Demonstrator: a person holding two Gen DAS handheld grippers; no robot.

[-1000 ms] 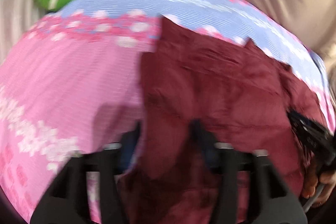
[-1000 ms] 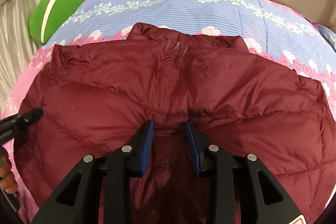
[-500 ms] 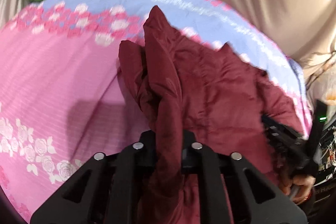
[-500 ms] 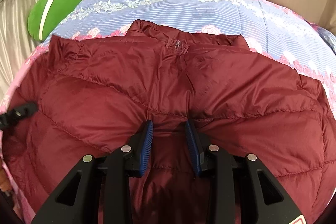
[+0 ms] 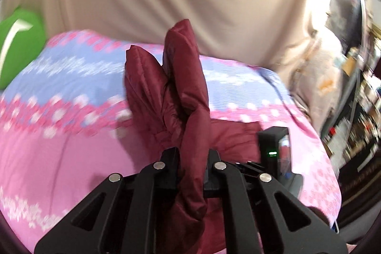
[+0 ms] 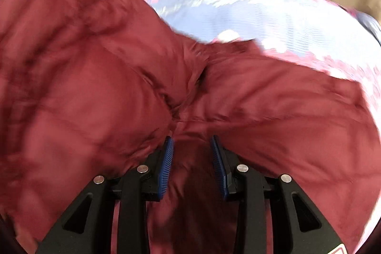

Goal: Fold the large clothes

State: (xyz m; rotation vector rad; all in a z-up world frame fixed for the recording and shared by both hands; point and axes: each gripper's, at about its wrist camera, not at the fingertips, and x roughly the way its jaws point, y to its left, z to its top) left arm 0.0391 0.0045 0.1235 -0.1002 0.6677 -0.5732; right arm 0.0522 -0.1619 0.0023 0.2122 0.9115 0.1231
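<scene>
left gripper (image 5: 190,163) pinched tight on a raised edge of the jacket (image 5: 185,87), lifted off the bed (image 5: 59,135). right gripper (image 6: 191,158) half spread around padded hem, apparently gripping. fold likely carried from left side across toward right.

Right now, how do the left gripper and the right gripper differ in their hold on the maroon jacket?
The left gripper is shut on a thin bunched fold of the maroon jacket that stands up ahead of it; the right gripper sits wider, blue pads showing, on a thicker padded part. The left gripper's piece is raised above the floral bedspread; the right gripper's spreads broadly. Both hold the same jacket.
</scene>
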